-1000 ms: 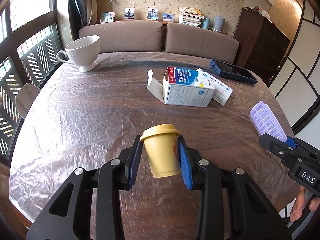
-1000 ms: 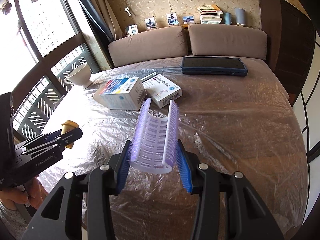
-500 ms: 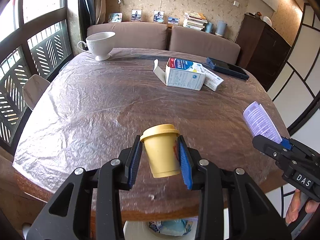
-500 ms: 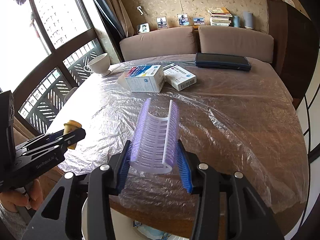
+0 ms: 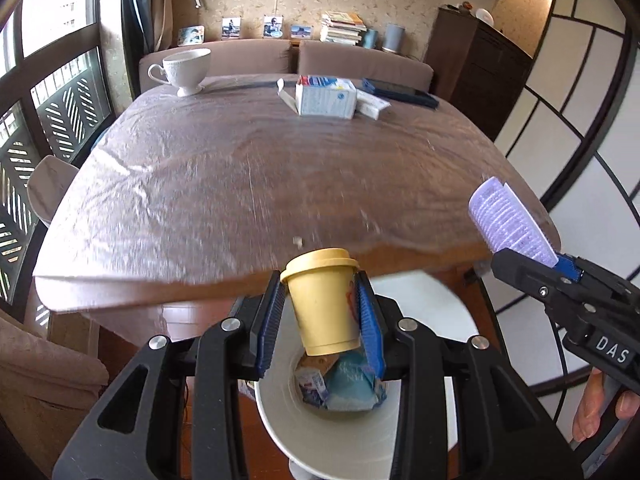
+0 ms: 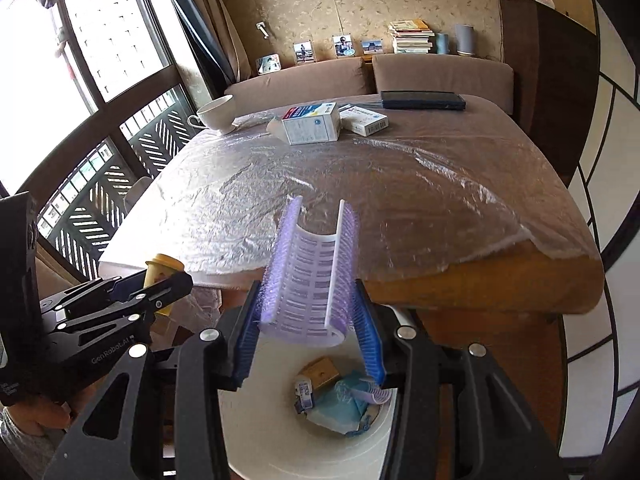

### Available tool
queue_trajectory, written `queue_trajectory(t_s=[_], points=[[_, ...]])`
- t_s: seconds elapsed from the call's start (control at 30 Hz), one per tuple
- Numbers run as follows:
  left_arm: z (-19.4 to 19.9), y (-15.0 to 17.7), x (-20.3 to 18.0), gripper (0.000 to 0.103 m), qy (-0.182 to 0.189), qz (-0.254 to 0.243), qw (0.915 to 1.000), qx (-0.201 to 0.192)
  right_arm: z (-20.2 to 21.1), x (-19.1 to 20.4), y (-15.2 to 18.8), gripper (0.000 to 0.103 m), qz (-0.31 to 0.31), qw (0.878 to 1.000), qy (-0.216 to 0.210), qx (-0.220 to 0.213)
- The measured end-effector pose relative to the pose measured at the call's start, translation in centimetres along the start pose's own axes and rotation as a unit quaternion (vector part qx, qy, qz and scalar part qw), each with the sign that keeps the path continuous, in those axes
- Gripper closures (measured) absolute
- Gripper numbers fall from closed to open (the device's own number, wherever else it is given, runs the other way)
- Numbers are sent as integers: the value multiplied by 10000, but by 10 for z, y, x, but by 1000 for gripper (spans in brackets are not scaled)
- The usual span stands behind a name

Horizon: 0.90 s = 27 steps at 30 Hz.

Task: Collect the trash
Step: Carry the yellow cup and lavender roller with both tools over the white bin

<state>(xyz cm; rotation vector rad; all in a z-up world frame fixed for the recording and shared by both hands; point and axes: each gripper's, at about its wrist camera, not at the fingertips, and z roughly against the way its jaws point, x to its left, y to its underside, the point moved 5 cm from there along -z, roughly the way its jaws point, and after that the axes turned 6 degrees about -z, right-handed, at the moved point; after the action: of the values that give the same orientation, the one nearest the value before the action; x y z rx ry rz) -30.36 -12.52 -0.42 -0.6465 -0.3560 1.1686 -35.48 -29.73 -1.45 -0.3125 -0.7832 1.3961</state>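
My left gripper [image 5: 320, 320] is shut on a small yellow lidded paper cup [image 5: 322, 300], held upright above the white trash bin [image 5: 340, 440] that stands on the floor before the table's near edge. My right gripper [image 6: 306, 324] is shut on a bent purple and white blister sheet [image 6: 312, 280], also held over the white trash bin [image 6: 280, 432]. The bin holds a blue packet [image 5: 350, 388] and small scraps. The right gripper with the sheet [image 5: 508, 220] shows at the right of the left wrist view. The cup [image 6: 160, 276] shows at the left of the right wrist view.
The plastic-covered brown table [image 5: 260, 184] carries a white teacup [image 5: 184, 70], an open white and blue box [image 5: 324, 96], a flatter box [image 5: 372, 106] and a dark tablet [image 5: 400, 90] at its far side. A sofa stands behind it, a window at left.
Both grippers have pulled back off the table, past its near edge, with the cup and the sheet still held. The white bin has come into view below them.
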Motion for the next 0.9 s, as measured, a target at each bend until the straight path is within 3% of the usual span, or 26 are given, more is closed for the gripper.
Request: queue_trajectory(t_s=[0.33,0.9], points=[[0,37,-9,65,-34,-22,9993,361,3,4,52,60,-19,9991,127,411],[-20,59,-20,65,-205,128,9974,676,-20,-14,73,60,170,9958,62,899]])
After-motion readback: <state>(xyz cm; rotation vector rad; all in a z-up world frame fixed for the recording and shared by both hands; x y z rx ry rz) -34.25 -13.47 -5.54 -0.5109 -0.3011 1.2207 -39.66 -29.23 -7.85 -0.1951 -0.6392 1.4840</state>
